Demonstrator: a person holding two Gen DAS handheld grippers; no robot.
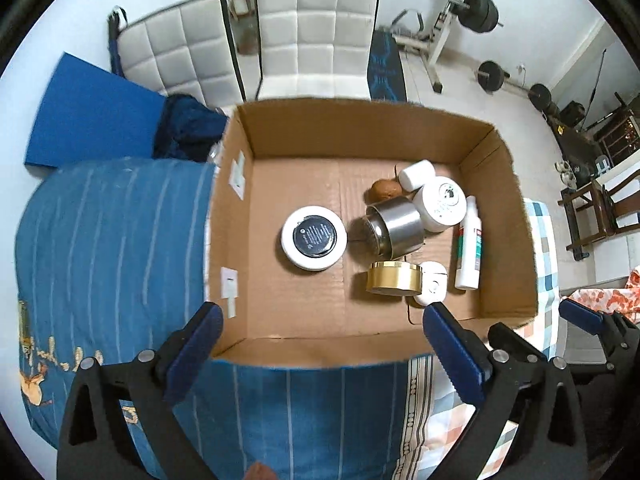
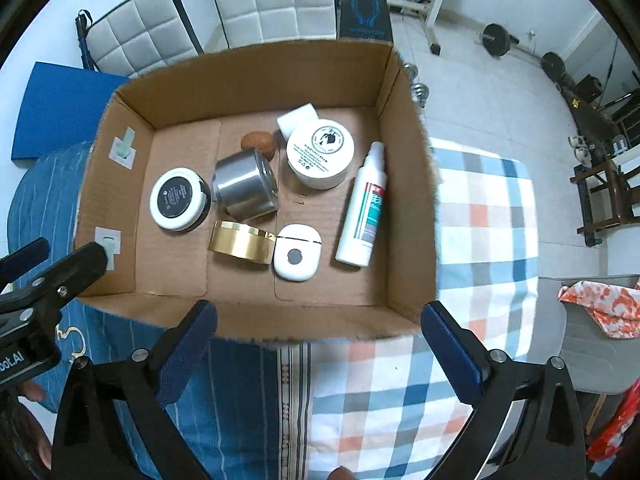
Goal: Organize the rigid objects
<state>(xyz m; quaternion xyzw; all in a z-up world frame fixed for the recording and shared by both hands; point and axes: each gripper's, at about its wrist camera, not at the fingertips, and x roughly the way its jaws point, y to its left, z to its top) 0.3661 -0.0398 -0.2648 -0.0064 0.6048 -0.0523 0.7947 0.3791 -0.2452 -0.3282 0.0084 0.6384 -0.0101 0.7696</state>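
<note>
An open cardboard box [image 1: 496, 208] [image 2: 408, 184] sits on a bed and holds several rigid items: a black-lidded white jar [image 1: 314, 237] [image 2: 179, 199], a steel tin [image 1: 396, 226] [image 2: 245, 189], a gold tin [image 1: 394, 279] [image 2: 240, 242], a white cream jar [image 1: 440, 204] [image 2: 320, 153], a white spray bottle [image 1: 469, 244] [image 2: 363, 205], a small white case [image 1: 431, 283] [image 2: 296, 258], a brown nut-like object [image 1: 386, 189] [image 2: 258, 142] and a white block [image 1: 416, 175] [image 2: 297, 118]. My left gripper [image 1: 320, 344] and right gripper [image 2: 318, 338] are open and empty above the box's near wall.
Blue striped bedding [image 1: 100, 248] lies left of the box, checked bedding [image 2: 480, 240] to its right. White padded chairs [image 1: 316, 32], a blue mat [image 1: 92, 116] and gym weights [image 1: 480, 12] stand behind. An orange-patterned cloth [image 2: 600, 304] lies at the right.
</note>
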